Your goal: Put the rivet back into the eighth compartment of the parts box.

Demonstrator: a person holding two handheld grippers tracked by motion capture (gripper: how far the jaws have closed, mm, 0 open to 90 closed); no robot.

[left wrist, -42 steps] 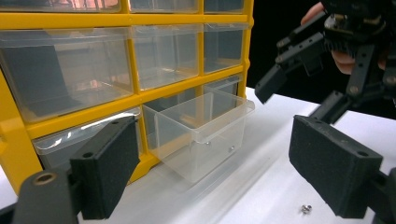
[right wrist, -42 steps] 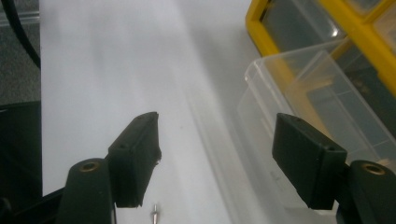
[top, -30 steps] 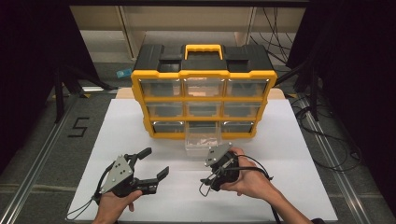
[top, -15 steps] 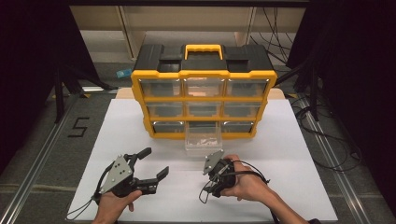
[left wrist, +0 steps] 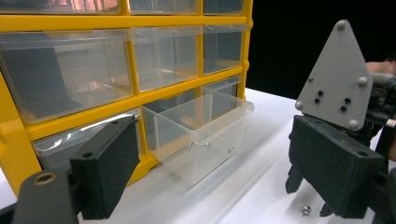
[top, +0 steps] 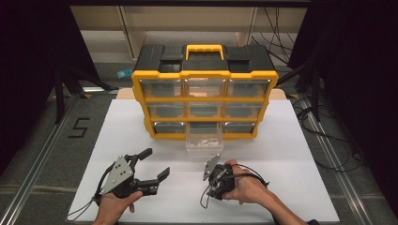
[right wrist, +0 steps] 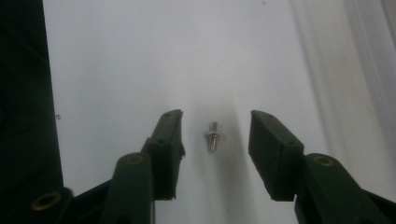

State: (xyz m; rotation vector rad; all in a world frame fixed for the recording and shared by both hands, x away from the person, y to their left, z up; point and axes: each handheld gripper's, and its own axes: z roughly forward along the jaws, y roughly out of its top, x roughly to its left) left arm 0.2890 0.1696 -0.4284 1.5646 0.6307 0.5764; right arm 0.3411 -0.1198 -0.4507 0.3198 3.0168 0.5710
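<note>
Left claw of matte black plastic with blocky jaws, brass-coloured pivot bushings, grey three-cornered plate with dark screw holes and silver screws, right claw alike, thin black cable looping from each, bare forearms

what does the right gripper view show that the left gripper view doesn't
Right gripper view: the right hand-held gripper from behind, its black jaws apart, straddling a small silver metal bolt without touching it. They have just been closing.

Left gripper view: the yellow plastic drawer cabinet and its pulled-out clear plastic drawer, plus the left hand-held gripper, open.

Both: the white tabletop and that bolt.
</note>
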